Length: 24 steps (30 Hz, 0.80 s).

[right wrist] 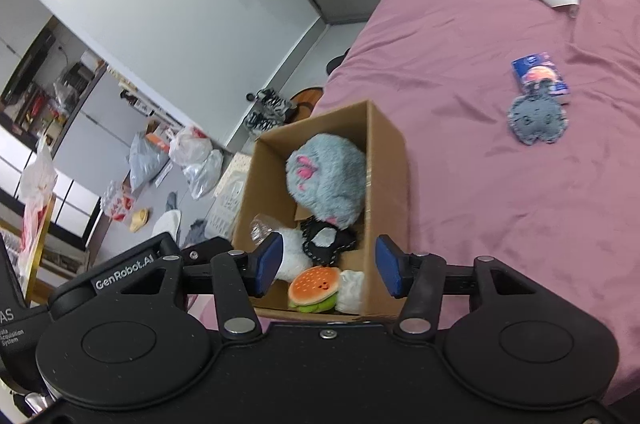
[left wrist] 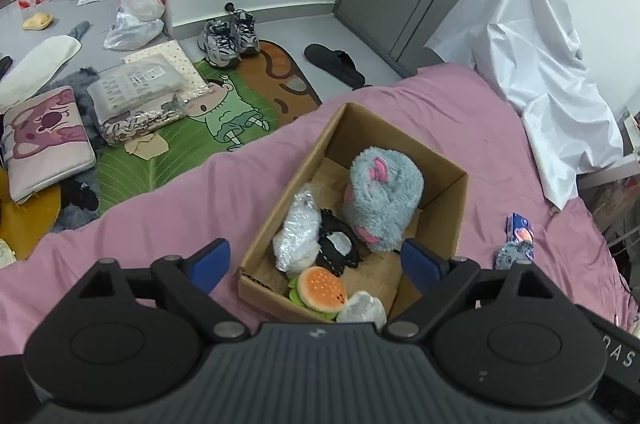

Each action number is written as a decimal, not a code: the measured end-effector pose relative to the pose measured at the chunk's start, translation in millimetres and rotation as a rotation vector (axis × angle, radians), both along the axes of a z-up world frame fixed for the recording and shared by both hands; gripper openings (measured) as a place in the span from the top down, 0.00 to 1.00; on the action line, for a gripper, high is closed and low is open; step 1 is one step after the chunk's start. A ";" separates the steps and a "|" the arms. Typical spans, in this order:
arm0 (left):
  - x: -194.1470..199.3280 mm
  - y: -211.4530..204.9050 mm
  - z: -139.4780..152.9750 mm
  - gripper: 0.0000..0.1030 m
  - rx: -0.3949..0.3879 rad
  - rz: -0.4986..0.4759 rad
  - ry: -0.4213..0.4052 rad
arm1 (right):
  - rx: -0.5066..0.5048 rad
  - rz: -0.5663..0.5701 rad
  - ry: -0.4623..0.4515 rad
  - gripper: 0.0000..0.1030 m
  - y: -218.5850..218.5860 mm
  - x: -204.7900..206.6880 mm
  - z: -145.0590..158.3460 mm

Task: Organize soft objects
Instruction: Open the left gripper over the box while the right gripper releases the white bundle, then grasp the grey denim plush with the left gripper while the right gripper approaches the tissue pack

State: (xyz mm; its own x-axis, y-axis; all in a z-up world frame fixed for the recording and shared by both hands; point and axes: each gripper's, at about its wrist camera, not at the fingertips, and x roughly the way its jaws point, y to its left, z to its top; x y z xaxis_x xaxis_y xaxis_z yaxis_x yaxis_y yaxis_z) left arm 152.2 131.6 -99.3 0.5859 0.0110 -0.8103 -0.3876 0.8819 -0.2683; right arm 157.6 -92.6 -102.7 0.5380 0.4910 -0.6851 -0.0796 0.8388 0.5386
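Above the cardboard box (left wrist: 440,192), both grippers, jaws apart.

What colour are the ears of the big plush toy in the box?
Pink, on a grey-blue plush toy; clearest in the left wrist view.

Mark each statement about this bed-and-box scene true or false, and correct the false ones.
1. The cardboard box sits on the pink bedsheet. True.
2. The hamburger plush lies outside the box. False: it lies inside, at the near end.
3. The large grey plush with pink ears is in the box. True.
4. The left gripper is clamped on a toy. False: its jaws stand wide open with nothing gripped.
5. A small grey plush lies on the sheet, apart from the box. True.
6. The right gripper holds the small grey plush. False: it is open over the box.
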 end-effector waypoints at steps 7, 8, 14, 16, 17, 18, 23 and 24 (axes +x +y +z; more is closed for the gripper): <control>-2.4 -18.3 4.7 0.00 0.043 -0.022 -0.012 | -0.039 -0.016 -0.037 0.37 -20.1 -7.6 2.5; -2.5 -22.2 6.3 0.00 0.063 -0.035 -0.012 | -0.055 -0.016 -0.048 0.35 -22.9 -8.5 3.3; -6.0 -39.3 13.2 0.00 0.119 -0.061 -0.029 | -0.120 -0.009 -0.119 0.18 -43.0 -14.9 11.3; -6.6 -44.3 15.1 0.00 0.136 -0.069 -0.030 | -0.137 -0.002 -0.136 0.13 -49.3 -16.7 12.5; -6.9 -47.0 15.9 0.00 0.142 -0.074 -0.029 | -0.144 0.000 -0.141 0.12 -51.8 -17.5 12.7; -6.9 -49.7 16.6 0.00 0.150 -0.080 -0.027 | -0.153 0.002 -0.146 0.10 -55.1 -18.4 12.6; -8.8 -65.0 19.0 0.00 0.190 -0.108 -0.019 | -0.150 -0.007 -0.148 0.09 -71.2 -21.5 10.7; -9.7 -68.0 19.6 0.00 0.194 -0.112 -0.020 | -0.147 -0.012 -0.147 0.09 -75.6 -22.0 9.9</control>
